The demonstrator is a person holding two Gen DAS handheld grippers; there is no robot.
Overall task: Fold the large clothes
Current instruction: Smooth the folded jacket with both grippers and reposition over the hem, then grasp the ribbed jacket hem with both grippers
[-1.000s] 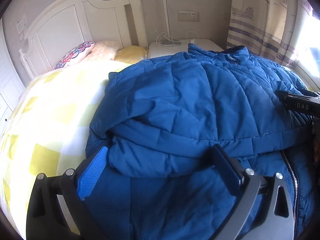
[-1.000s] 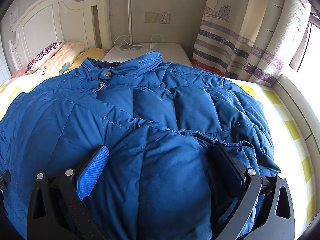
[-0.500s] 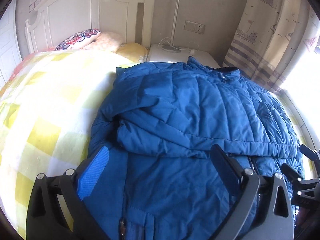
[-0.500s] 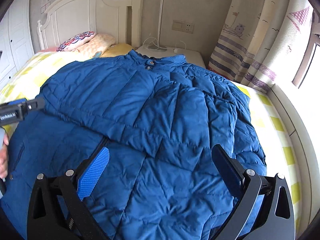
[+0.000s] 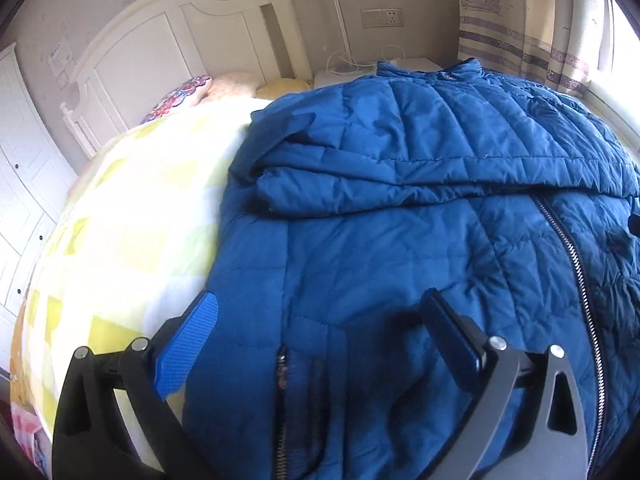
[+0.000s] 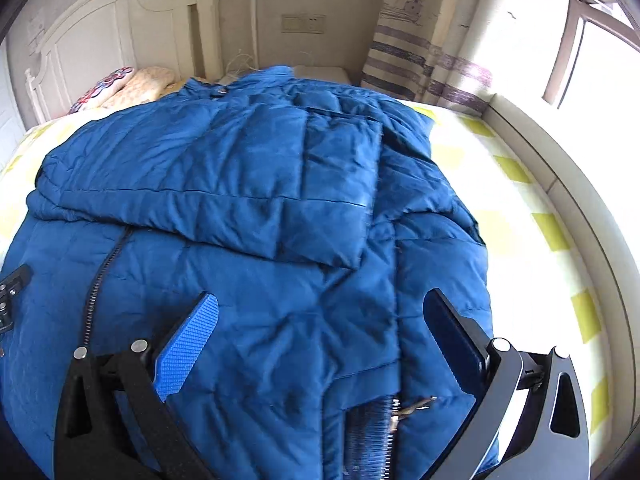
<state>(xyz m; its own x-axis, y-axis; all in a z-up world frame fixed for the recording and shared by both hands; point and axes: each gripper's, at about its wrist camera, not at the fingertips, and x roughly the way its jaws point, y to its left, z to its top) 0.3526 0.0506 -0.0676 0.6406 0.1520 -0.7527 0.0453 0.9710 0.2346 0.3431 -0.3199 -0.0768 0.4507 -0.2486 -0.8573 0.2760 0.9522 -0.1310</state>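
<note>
A large blue quilted down jacket [image 5: 400, 208] lies front up on the bed, with both sleeves folded across its chest; it also shows in the right wrist view [image 6: 248, 184]. Its zipper [image 5: 572, 264] runs down the middle. My left gripper [image 5: 320, 328] is open and empty over the jacket's lower left part, near a pocket zip [image 5: 282, 364]. My right gripper [image 6: 320, 328] is open and empty over the lower right part, near the hem. A bit of the left gripper shows at the left edge of the right wrist view [image 6: 10, 296].
The bed has a yellow and white checked cover [image 5: 132, 208]. Pillows [image 5: 180, 92] lie by the white headboard [image 5: 168, 40]. A white nightstand [image 5: 412, 64] with a lamp pole stands behind the jacket. Curtains [image 6: 432, 60] and a window sill [image 6: 568, 184] are on the right.
Both grippers have drawn back toward the jacket's lower end and hang open above it. More of the jacket's lower body and zipper shows now.
</note>
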